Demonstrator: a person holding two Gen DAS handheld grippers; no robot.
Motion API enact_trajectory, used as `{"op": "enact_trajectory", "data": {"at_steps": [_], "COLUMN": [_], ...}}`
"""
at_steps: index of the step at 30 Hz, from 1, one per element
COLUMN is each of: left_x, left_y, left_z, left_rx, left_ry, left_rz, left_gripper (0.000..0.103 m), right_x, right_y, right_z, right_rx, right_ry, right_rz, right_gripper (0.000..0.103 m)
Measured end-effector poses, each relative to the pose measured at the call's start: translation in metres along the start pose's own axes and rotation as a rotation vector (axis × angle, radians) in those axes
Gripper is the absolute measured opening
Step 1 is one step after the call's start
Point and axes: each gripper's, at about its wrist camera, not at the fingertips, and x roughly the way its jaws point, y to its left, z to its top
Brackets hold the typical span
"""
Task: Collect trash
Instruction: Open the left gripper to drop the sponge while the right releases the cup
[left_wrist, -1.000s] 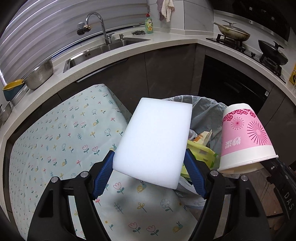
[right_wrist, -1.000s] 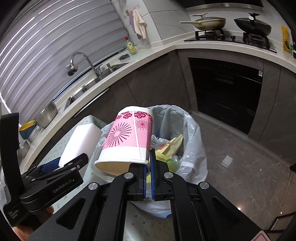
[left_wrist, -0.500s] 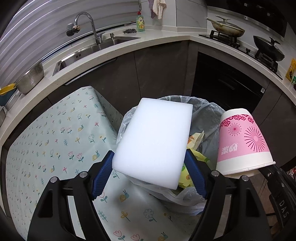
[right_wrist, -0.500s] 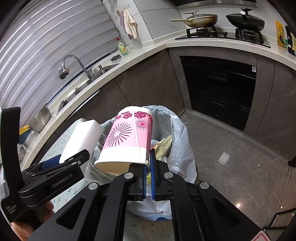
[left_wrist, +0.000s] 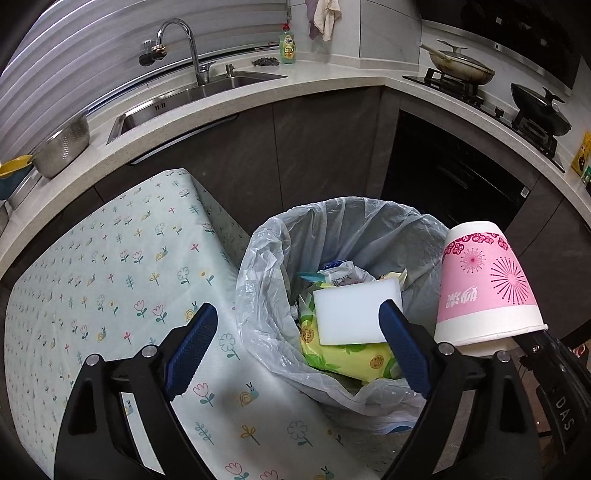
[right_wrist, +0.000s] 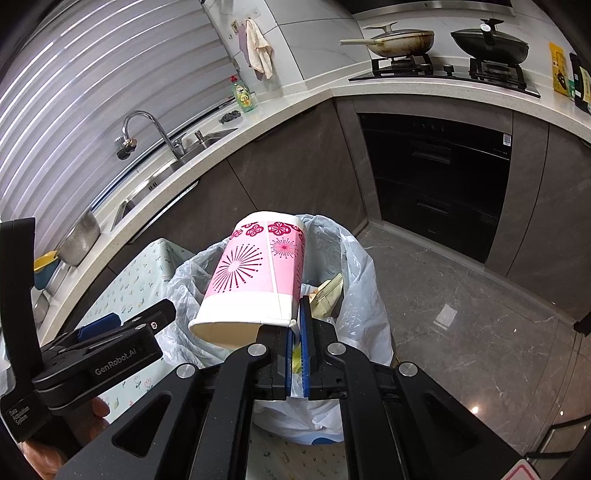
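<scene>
Left tongs (left_wrist: 295, 343) wide apart above the bin bag (left_wrist: 332, 221), jaws just opened, nothing between them, white foam block (left_wrist: 354, 314) lying on the trash inside the bin bag, right tongs (right_wrist: 294, 350) pinching the pink paper cup (right_wrist: 255, 277) by its rim over the bin bag

flowered tablecloth (left_wrist: 110, 280) on table, lined trash bin (left_wrist: 266, 258) just beside

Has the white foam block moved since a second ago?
Yes. The white foam block has dropped out of the left claw, whose jaws have just been opening, and now lies on the trash inside the bin bag.
</scene>
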Motion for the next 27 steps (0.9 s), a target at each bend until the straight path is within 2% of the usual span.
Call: {"op": "enact_trajectory", "data": {"at_steps": [16,24,27], "left_x": [-0.004,-0.003,-0.003], "left_y": [0.031,0.041,0.044], "left_z": [-0.002,-0.005,-0.006], "left_rx": [-0.085,-0.099,-0.108], "left_ry": [-0.005,-0.001,0.002], "left_rz": [0.040,0.060,0.060], "left_gripper": [0.085,0.088,0.088], "right_x": [0.016,0.029,0.028], "right_y": [0.026,0.041,0.042], "right_z": [0.013,0.007,0.005], "right_rx": [-0.044,-0.081,-0.093], "right_ry": [0.006,0.044,0.044], "right_rz": [0.032,0.038,0.037], "right_gripper": [0.004,0.023,0.023]}}
